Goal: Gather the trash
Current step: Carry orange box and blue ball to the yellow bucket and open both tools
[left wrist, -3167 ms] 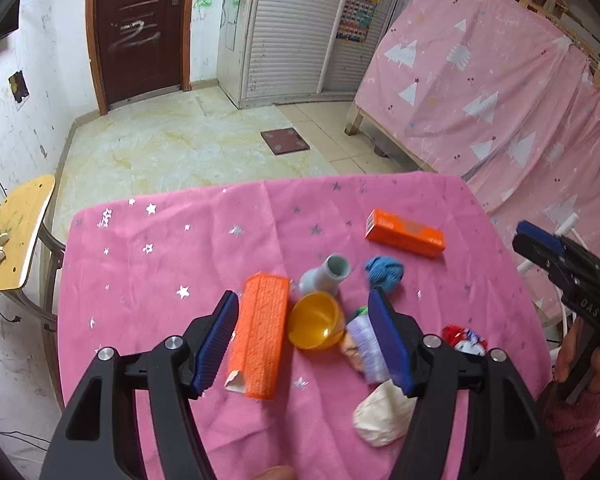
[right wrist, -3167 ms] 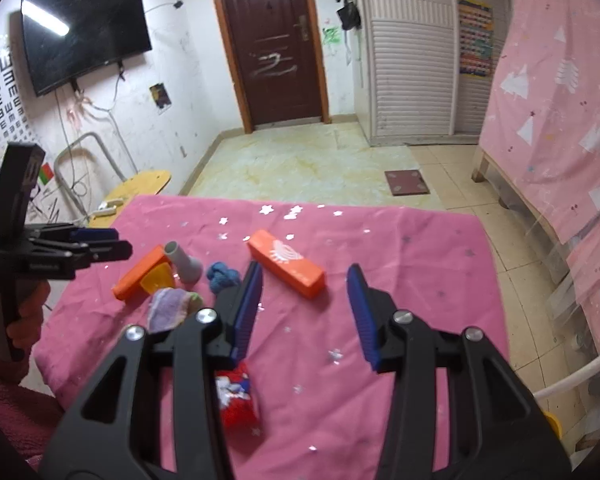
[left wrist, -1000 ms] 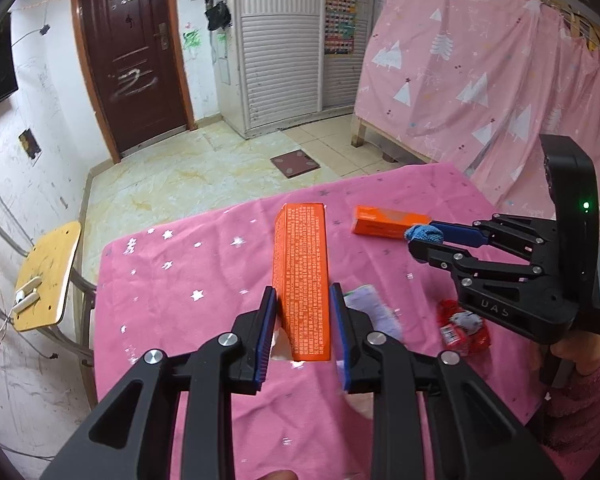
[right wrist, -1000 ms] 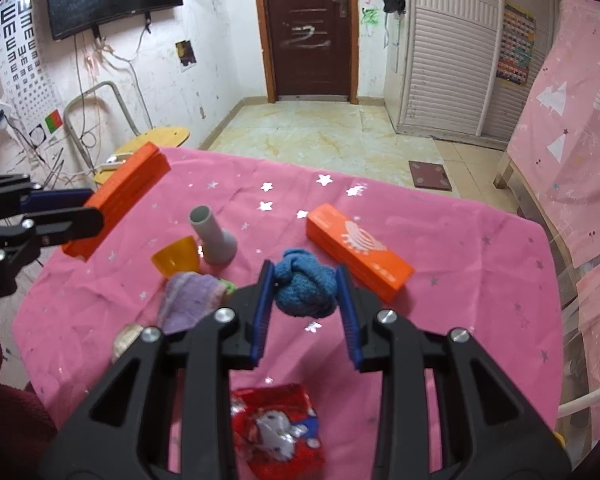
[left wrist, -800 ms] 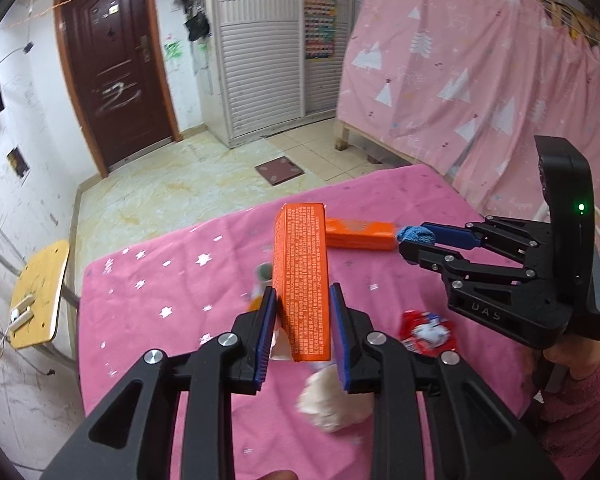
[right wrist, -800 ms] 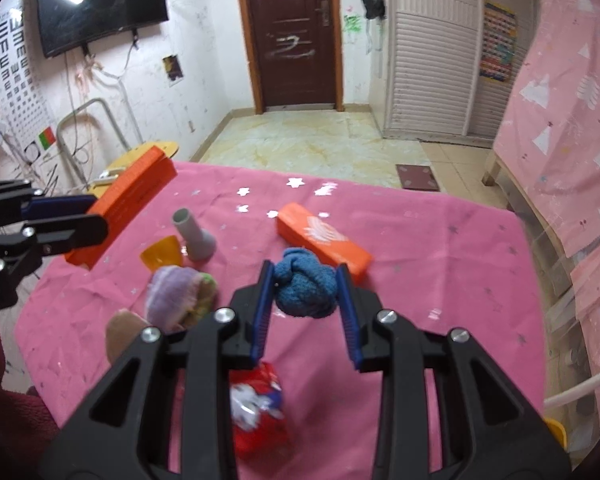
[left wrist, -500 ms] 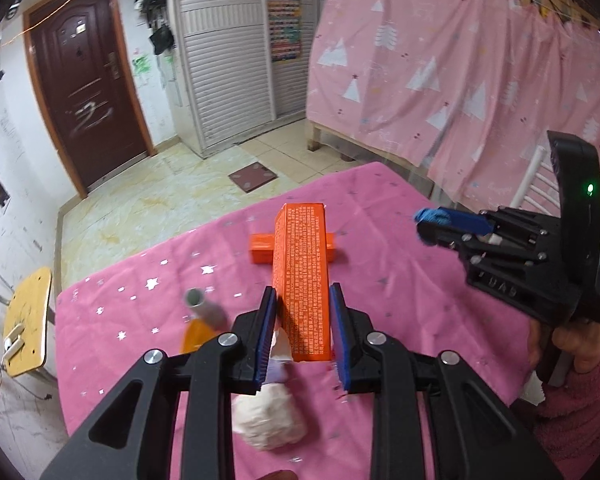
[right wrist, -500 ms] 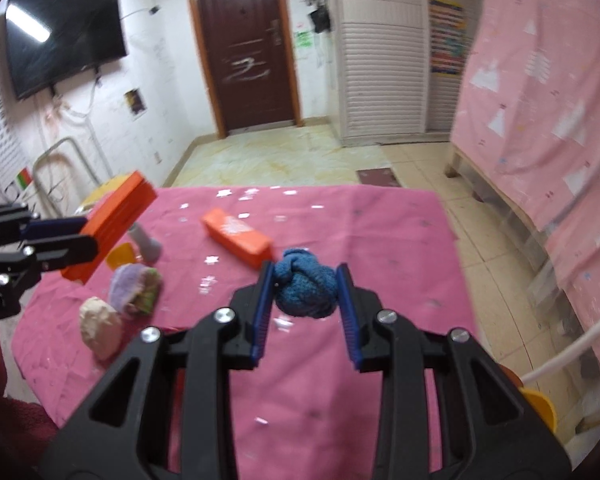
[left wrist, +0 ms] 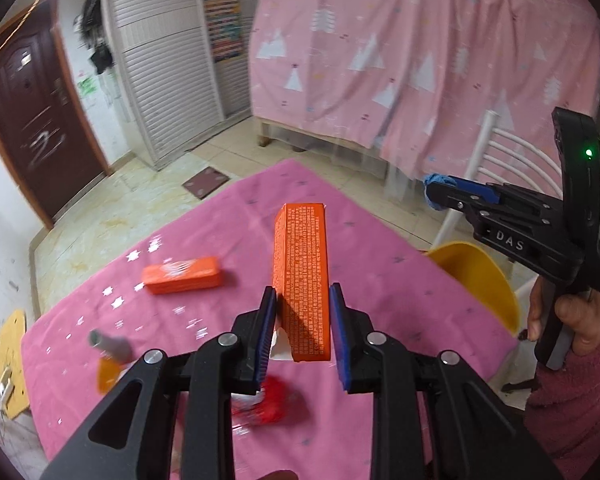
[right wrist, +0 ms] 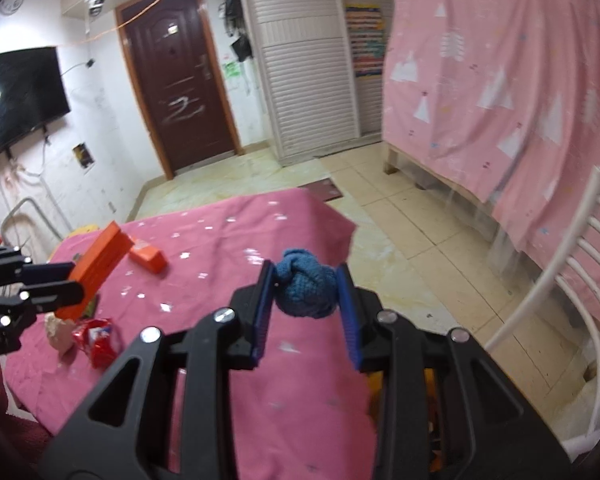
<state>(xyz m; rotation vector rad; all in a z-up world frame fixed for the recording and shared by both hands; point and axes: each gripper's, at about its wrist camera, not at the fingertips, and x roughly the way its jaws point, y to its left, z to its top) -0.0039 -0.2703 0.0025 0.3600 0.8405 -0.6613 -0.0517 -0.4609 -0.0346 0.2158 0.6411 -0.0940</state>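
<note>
Orange carton (left wrist: pixel 305 280) up front: our left gripper (left wrist: pixel 303 332) has its fingers (left wrist: pixel 266 322) pinching it by the near end, box lifted off the pink tabletop (left wrist: pixel 380 276) and pointing far. Over on the right, our right gripper (right wrist: pixel 305 306) w/ fingers (right wrist: pixel 346 312) squeezing a blue knitted wad (right wrist: pixel 306 290), held above the tabletop's right edge, floor tiles beyond. Left-wrist view shows that gripper at far right, a hand (left wrist: pixel 572 316) in a pink sleeve gripping its handle, a yellow bin (left wrist: pixel 480 280) just below it beside the tabletop. On the cloth: second orange box (left wrist: pixel 183 275) lying flat at left, grey tube (left wrist: pixel 110 344) near-left, red wrapper (right wrist: pixel 96 338), pale crumpled lump (right wrist: pixel 58 334) next to it.
</note>
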